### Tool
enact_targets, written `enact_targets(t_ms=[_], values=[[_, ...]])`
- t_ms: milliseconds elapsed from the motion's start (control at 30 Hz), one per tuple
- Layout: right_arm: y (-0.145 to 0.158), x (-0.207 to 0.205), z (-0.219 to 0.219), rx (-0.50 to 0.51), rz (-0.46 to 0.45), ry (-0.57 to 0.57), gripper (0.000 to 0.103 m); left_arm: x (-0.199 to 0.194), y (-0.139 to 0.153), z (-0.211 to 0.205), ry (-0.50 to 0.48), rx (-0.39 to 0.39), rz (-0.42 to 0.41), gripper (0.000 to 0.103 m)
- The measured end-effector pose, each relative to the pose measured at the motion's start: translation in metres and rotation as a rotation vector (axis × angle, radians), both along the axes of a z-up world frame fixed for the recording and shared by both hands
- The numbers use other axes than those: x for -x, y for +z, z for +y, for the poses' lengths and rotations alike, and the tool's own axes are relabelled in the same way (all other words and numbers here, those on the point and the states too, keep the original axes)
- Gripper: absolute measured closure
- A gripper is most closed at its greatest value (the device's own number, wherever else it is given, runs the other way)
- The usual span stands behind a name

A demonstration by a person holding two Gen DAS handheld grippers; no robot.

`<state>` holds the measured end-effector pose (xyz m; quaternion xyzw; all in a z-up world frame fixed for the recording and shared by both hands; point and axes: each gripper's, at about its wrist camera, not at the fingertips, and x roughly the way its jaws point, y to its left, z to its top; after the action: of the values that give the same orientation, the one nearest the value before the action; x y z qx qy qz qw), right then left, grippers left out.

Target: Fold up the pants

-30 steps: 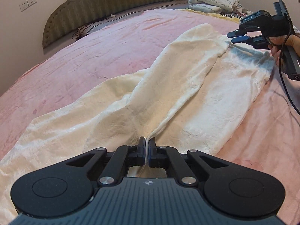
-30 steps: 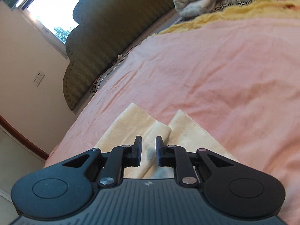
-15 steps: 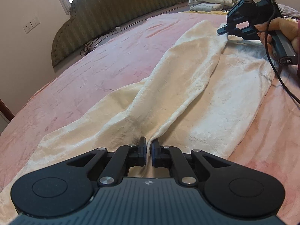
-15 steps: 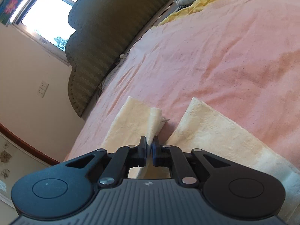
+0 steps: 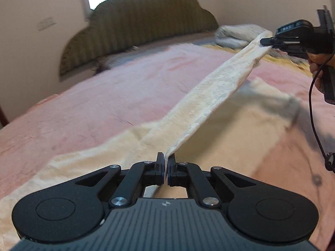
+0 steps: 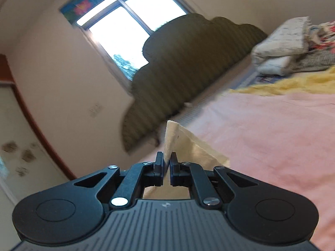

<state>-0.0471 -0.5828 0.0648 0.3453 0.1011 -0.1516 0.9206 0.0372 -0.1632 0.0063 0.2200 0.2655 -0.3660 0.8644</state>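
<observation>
Cream pants lie on a pink bed. My left gripper is shut on the fabric at the crotch end. One leg is lifted off the bed and stretched taut toward my right gripper, which is shut on its cuff, high at the right. The other leg lies flat on the bed. In the right wrist view, the right gripper pinches the cuff, which sticks up between the fingers.
A dark green headboard stands at the far end, with a window behind it. Folded bedding and a yellow blanket lie near the headboard. A black cable hangs from the right gripper.
The right gripper shut on the leg cuff and lifted it off the bed. The left gripper rose too, and the leg is now taut between both grippers.
</observation>
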Motion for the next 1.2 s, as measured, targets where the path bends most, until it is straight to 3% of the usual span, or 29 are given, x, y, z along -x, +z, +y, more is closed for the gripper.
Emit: enact_targets(t_ms=[67,133,300,400,500,600,700,733,800,900,967,1033,1067,1100,1133,1200], values=[[-0.034,0.025,-0.007,-0.072,0.126,-0.048,0.097,0.01,-0.018,-0.007,-0.05,-0.062,0.015,0.1],[-0.063,0.049,-0.01,-0.179,0.159,-0.083,0.097,0.011,-0.027,-0.01,-0.059,-0.083,0.038,0.1],[-0.073,0.071,-0.004,-0.193,0.171,-0.103,0.097,0.005,-0.018,-0.002,-0.066,-0.047,0.065,0.1],[-0.065,0.074,0.005,-0.115,0.206,-0.1,0.097,0.006,-0.023,-0.001,-0.1,-0.064,0.087,0.1],[-0.074,0.064,0.005,-0.065,0.338,-0.083,0.096,0.004,-0.041,-0.009,-0.088,-0.105,0.106,0.099],[-0.072,0.064,0.012,-0.032,0.382,-0.11,0.091,0.002,-0.036,-0.005,-0.091,-0.091,0.117,0.081],[-0.043,0.071,0.03,0.157,0.36,-0.376,0.076,0.0,-0.024,0.004,-0.077,-0.073,0.117,0.07],[-0.031,0.065,0.044,0.255,0.336,-0.386,0.076,-0.001,-0.018,0.008,-0.077,-0.057,0.12,0.063],[-0.015,0.036,0.071,0.377,0.298,-0.132,0.076,-0.004,-0.008,0.016,-0.065,-0.019,0.144,0.06],[-0.023,-0.04,0.127,0.463,0.435,0.404,0.069,-0.015,0.006,0.029,-0.02,0.047,0.192,0.059],[-0.044,-0.082,0.158,0.547,0.549,0.586,0.069,-0.021,0.01,0.037,0.005,0.063,0.221,0.057],[-0.066,-0.114,0.169,0.639,0.636,0.579,0.065,-0.023,0.011,0.048,0.06,0.05,0.204,0.056],[-0.068,-0.121,0.166,0.637,0.626,0.527,0.049,-0.023,0.01,0.053,0.088,0.033,0.19,0.056],[-0.064,-0.125,0.163,0.613,0.626,0.463,0.048,-0.025,0.009,0.061,0.126,0.013,0.176,0.056],[-0.056,-0.122,0.166,0.611,0.59,0.409,0.048,-0.026,0.007,0.068,0.156,0.006,0.171,0.056],[-0.04,-0.108,0.186,0.609,0.472,0.474,0.048,-0.034,0.005,0.086,0.215,0.025,0.193,0.056]])
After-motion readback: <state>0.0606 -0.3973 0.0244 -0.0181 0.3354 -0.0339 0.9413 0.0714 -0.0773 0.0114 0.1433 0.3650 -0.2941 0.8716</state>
